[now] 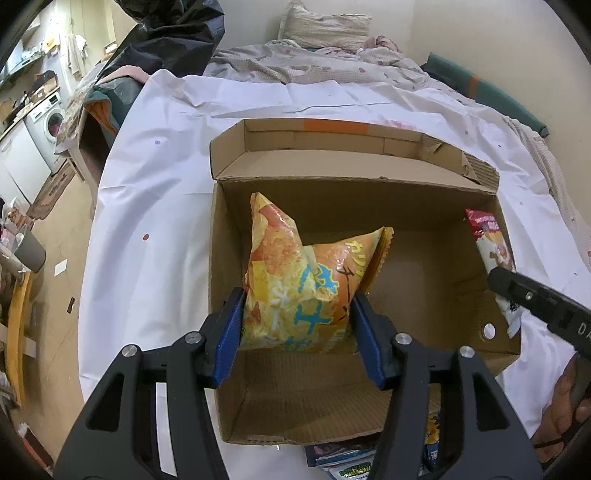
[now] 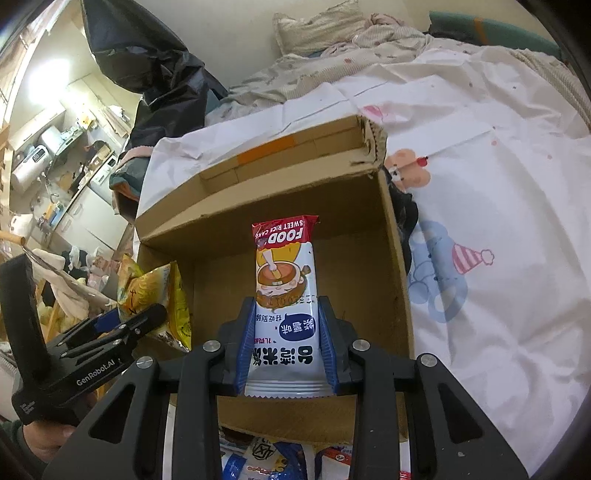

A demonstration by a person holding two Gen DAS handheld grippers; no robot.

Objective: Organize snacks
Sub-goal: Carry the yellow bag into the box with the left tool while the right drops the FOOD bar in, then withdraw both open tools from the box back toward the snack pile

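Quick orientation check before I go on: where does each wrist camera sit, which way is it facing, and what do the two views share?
Left wrist: sits behind the left gripper, looks down into the cardboard box; its fingers clamp the orange chip bag; a hand shows at right.
Right wrist: sits behind the right gripper, faces the same box; it clamps the rice cake packet; a hand shows at lower left.
Shared: box, both snacks, each other's gripper, the white sheet.

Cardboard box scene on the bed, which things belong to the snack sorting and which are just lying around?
Job:
cardboard box
orange chip bag, in left gripper
rice cake packet, in right gripper
loose snack packs

Lying about:
pillow
black plastic bag
washing machine
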